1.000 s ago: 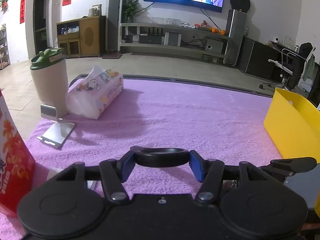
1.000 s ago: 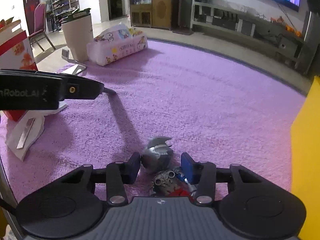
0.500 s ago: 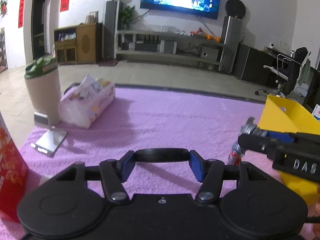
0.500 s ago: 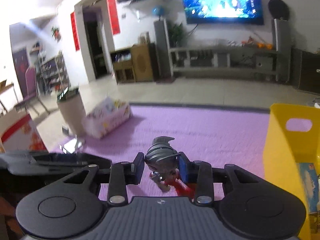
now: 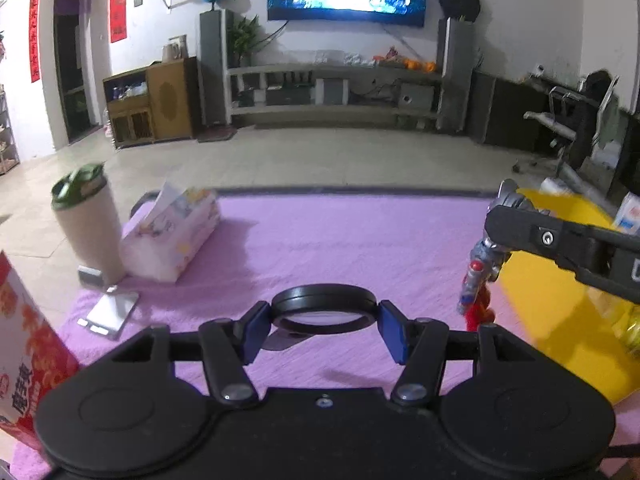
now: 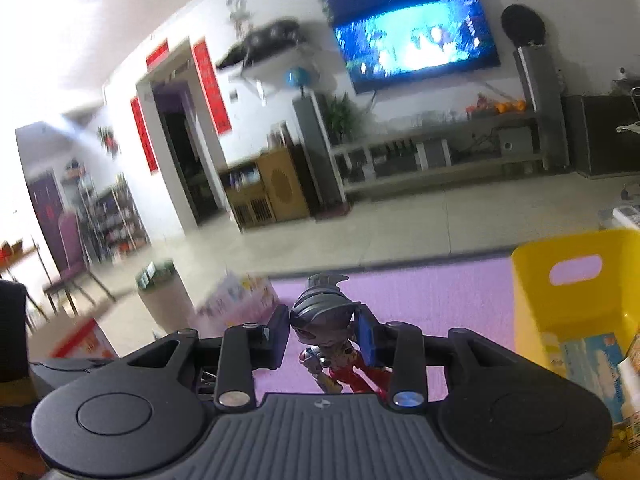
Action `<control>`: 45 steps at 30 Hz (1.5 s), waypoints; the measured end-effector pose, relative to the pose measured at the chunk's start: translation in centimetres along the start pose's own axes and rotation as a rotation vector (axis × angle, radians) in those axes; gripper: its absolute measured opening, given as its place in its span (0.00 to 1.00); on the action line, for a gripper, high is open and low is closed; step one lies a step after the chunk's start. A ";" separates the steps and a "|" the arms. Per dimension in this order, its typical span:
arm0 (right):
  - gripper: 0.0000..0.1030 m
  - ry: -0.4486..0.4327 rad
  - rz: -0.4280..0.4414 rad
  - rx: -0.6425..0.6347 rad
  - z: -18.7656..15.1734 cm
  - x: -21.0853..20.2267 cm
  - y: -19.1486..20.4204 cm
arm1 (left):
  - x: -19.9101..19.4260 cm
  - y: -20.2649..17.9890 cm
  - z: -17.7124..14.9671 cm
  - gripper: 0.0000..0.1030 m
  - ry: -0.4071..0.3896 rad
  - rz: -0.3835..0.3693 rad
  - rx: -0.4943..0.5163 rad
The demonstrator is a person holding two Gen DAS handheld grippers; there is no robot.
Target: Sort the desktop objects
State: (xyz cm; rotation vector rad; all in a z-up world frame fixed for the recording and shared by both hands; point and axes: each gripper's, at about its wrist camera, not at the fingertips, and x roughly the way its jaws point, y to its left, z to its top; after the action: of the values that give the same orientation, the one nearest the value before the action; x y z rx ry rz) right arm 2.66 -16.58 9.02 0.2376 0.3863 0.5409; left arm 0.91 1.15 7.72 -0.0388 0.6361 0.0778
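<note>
Since a second ago the right gripper (image 6: 323, 334) lifted the toy figure (image 6: 326, 330), pinched by its head, toward the yellow bin (image 6: 532, 316); the left gripper (image 5: 324, 326) clamped a black ring (image 5: 324, 308), probably a magnifier. Next: release over the bin.

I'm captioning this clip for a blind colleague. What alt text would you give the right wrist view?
The right gripper is shut on the head of a silver-and-red toy figure, held in the air above a purple tablecloth. A yellow bin with a handle cutout stands to the right, boxes inside it. Behind lies a blurred living room with a wall-mounted TV.
</note>
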 end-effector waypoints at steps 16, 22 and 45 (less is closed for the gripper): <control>0.33 -0.242 -0.240 0.324 2.8 -14.5 -13.5 | -2.6 -17.8 4.6 0.55 -0.036 -0.419 0.062; 0.33 -0.091 -0.253 0.523 1.0 -11.6 -18.1 | 1.8 -21.0 2.7 0.55 0.139 -0.455 0.046; 1.00 0.182 -0.509 0.349 1.2 -13.8 -10.8 | -4.7 -14.9 0.9 1.00 0.171 -0.127 0.134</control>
State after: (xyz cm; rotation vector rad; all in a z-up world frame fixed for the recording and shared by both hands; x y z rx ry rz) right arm -2.84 -33.14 10.68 0.4122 0.6945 -0.0114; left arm -1.06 -13.90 11.35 0.0442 0.8071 -0.0916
